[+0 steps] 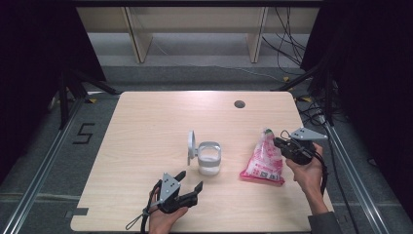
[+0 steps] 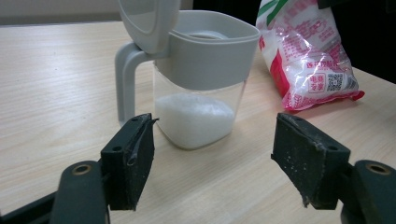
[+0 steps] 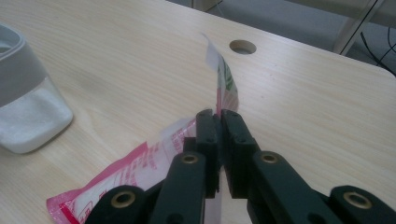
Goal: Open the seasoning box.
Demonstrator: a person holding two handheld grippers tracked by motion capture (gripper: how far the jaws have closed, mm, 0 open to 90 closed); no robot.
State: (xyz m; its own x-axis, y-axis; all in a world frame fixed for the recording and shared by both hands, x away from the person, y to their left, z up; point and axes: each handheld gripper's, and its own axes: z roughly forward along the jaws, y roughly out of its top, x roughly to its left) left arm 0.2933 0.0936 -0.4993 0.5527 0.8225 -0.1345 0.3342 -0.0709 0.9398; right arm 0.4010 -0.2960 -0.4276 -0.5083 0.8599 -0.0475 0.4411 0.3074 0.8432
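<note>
On the wooden table (image 1: 146, 126), near its front edge, the left gripper (image 1: 191, 181) rests low in the person's left hand (image 1: 163, 219), its jaws spread wide and holding nothing; in the left gripper view the two black pads (image 2: 135, 158) stand well apart, aimed at the container just ahead, without touching it. A little further in, near the table's middle, stands the clear container (image 1: 209, 158) with a grey collar and handle; its round lid (image 1: 191, 145) is flipped up on the left side, and white granules (image 2: 194, 116) fill the lower part. To the right of it lies a pink and white plastic bag (image 1: 264, 161) of white granules, its bottom on the table near the container and its top lifted; the right gripper (image 1: 277, 142), held in the person's right hand (image 1: 309, 173), has its jaws closed narrow on the bag's upper edge; the right gripper view shows the film pinched between the jaws, with the bag's top corner sticking up beyond them. Beyond the bag, a round hole (image 1: 239, 104) sits in the tabletop near the far edge.
</note>
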